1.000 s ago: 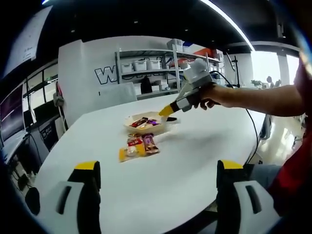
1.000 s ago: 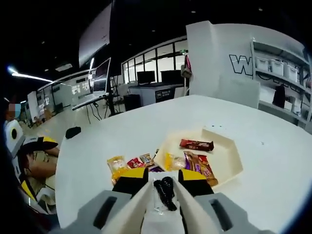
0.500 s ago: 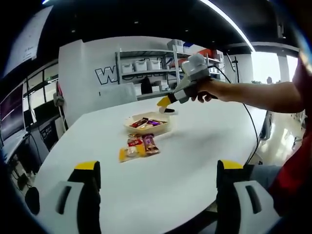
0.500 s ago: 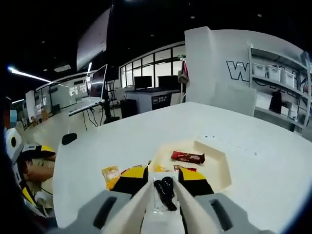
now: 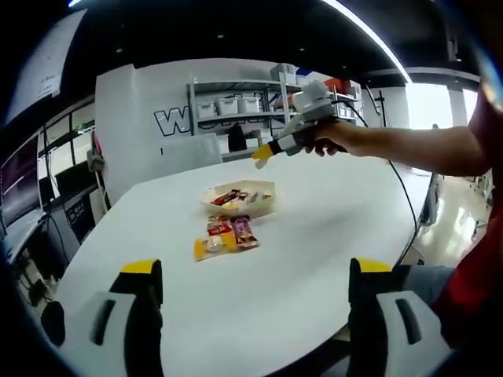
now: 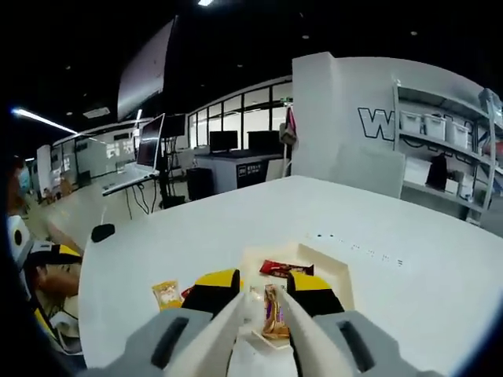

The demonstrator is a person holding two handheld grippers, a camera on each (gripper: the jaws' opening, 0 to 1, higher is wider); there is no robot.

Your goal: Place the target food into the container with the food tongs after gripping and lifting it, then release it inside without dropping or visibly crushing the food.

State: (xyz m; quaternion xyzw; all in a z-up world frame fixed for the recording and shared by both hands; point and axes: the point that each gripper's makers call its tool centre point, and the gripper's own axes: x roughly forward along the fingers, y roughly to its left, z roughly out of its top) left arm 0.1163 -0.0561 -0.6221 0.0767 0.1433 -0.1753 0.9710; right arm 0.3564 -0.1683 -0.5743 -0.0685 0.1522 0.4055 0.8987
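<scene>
In the left gripper view, our left gripper (image 5: 250, 310) has its jaws wide apart with nothing between them, and they rise low over the near part of the white table (image 5: 314, 236). Well ahead of them, between the two jaw lines, lies a small group of snacks (image 5: 224, 236) on the table, and just beyond it sits the tray (image 5: 240, 198) with more wrapped bars inside. Above and beyond the tray, well clear of it, our right gripper (image 5: 264, 154) hangs in the air, held by a hand (image 5: 322, 141) that reaches in from the right.

In the right gripper view, the tongs (image 6: 263, 342) sit between the right gripper's jaws, which are closed on the two arms and press them to a narrow gap. In that gap we see a bar (image 6: 272, 312) in a brown and yellow wrapper; it appears over the tray (image 6: 334, 275) floor, but we cannot tell whether the tong tips pinch it or it lies in the tray below. Just ahead of the jaws, a red bar (image 6: 285, 269) lies in the tray. Left of the left jaw, a yellow packet (image 6: 167, 294) lies on the table (image 6: 393, 259) outside the tray.
</scene>
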